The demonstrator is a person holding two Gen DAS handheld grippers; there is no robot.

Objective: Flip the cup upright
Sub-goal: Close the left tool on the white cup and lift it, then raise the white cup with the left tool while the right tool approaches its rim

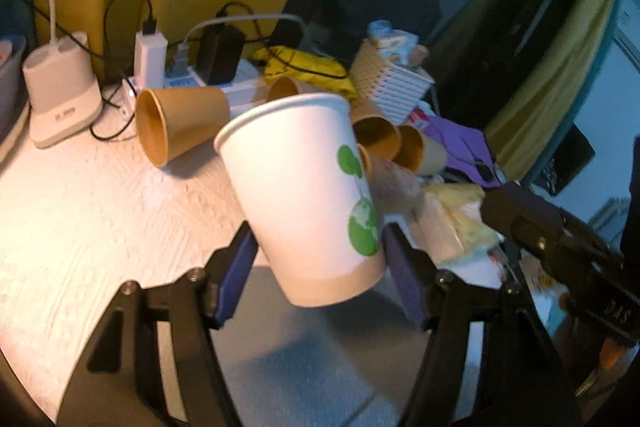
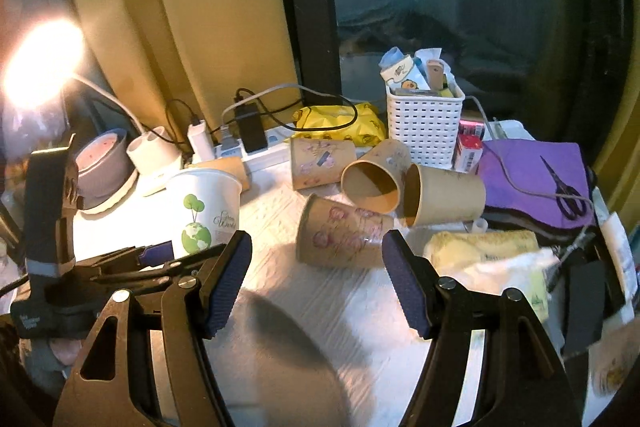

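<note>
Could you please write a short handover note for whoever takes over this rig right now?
Left tool: shut on the white cup, gripping near its base; the cup is mouth-up but tilted, and whether it touches the table is unclear.
Right tool: open, holding nothing, over the table in front of the brown cups.
Brown cups: four lie on their sides, the nearest printed brown cup just ahead of the right tool; a fifth brown cup lies behind the white one.
Done: white cup nearly upright.
Left: set it down level, release, then right the brown cups.

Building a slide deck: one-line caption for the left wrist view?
Left gripper holds white paper cup mouth-up, tilted, above table.
</note>
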